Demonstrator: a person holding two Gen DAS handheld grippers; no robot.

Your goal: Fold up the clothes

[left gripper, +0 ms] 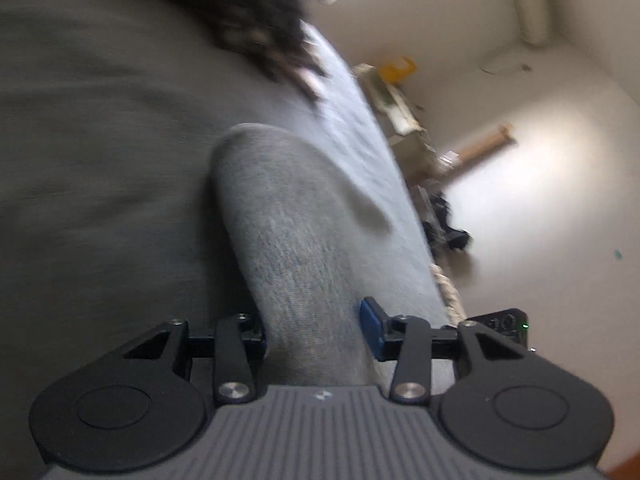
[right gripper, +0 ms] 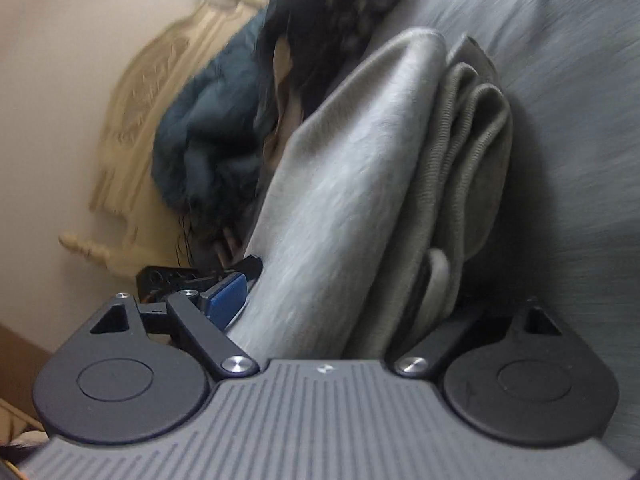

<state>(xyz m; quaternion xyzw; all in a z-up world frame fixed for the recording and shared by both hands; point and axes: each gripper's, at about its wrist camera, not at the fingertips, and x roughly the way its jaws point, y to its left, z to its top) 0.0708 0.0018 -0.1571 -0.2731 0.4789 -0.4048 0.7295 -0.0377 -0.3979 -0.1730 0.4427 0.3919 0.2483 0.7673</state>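
Left wrist view showed your left gripper (left gripper: 314, 332) clamped on a narrow fold of the grey garment (left gripper: 292, 216), the cloth running forward from between the pads as a rounded tongue over the grey bedsheet (left gripper: 88, 128). Right wrist view showed your right gripper (right gripper: 348, 304) set wide yet filled with a thick bundle of the same grey garment (right gripper: 360, 168), its ribbed hem (right gripper: 472, 152) stacked in several layers against the right-hand finger; the blue pad (right gripper: 226, 300) pressed the cloth's other side, so it looked held, not loose. You seemed to be carrying the folded piece by two ends so the layers stayed together. A dark pile of clothes (right gripper: 224, 132) lay beyond, against a cream carved headboard (right gripper: 148, 92). Both views were smeared, so finer creases could not be read.
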